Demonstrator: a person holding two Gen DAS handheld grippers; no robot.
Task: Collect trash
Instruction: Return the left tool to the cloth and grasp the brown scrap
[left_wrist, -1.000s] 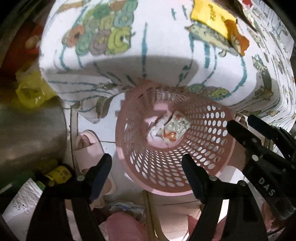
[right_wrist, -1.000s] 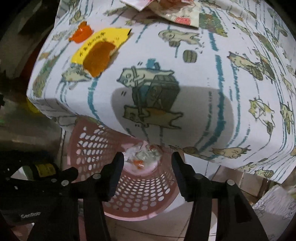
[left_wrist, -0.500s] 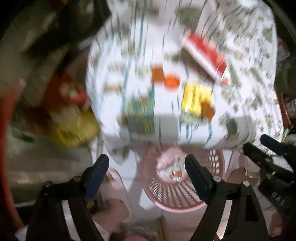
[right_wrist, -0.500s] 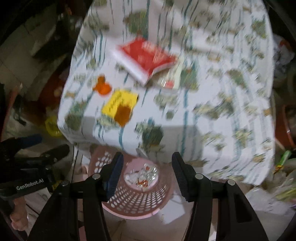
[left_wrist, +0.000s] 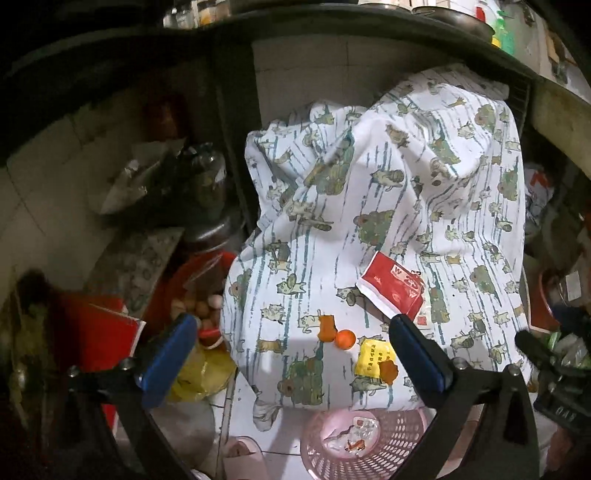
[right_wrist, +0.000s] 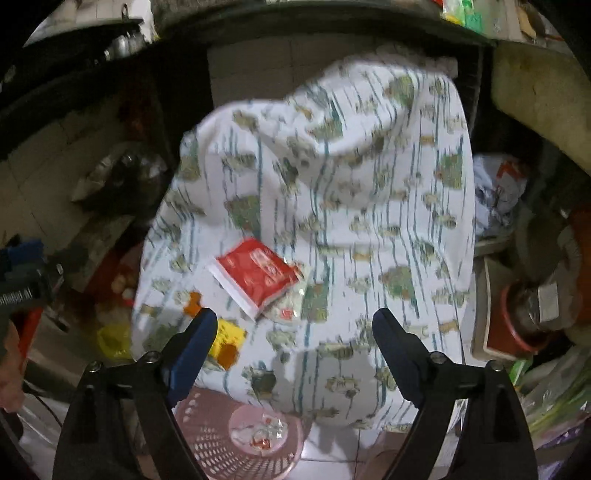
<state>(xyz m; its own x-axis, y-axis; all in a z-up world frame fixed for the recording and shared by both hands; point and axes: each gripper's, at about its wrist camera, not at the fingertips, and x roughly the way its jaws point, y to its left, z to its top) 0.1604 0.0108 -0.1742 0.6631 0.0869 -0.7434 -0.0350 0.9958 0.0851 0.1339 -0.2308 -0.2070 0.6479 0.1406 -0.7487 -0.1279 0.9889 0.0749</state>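
The left gripper (left_wrist: 291, 360) fills the bottom of its view with its two blue-padded fingers (left_wrist: 168, 356) spread far apart, having just been opening, and nothing sits between them; the right gripper (right_wrist: 293, 354) at the bottom of its own view likewise has its jaws parted wide after opening, gripping nothing; between and just above the left fingers, in the lower centre of the frame, a yellow wrapper (left_wrist: 373, 356) lies on a cat-printed tablecloth (left_wrist: 369, 184), with an orange scrap (left_wrist: 388, 371) on its lower right corner; just left of it lie an orange peel piece (left_wrist: 327, 328) and a small orange ball (left_wrist: 345, 338), touching each other; up and to the right, a red packet (left_wrist: 393, 290) rests on the cloth; in the right view the same packet (right_wrist: 255, 275) sits at centre, though that frame is blurred; at the bottom centre of the left view, below the cloth's edge, a pink perforated basket (left_wrist: 399, 439) stands on the floor with crumpled wrappers (left_wrist: 351, 437) in its bottom; a yellow plastic bag (left_wrist: 199, 373) sits at lower left
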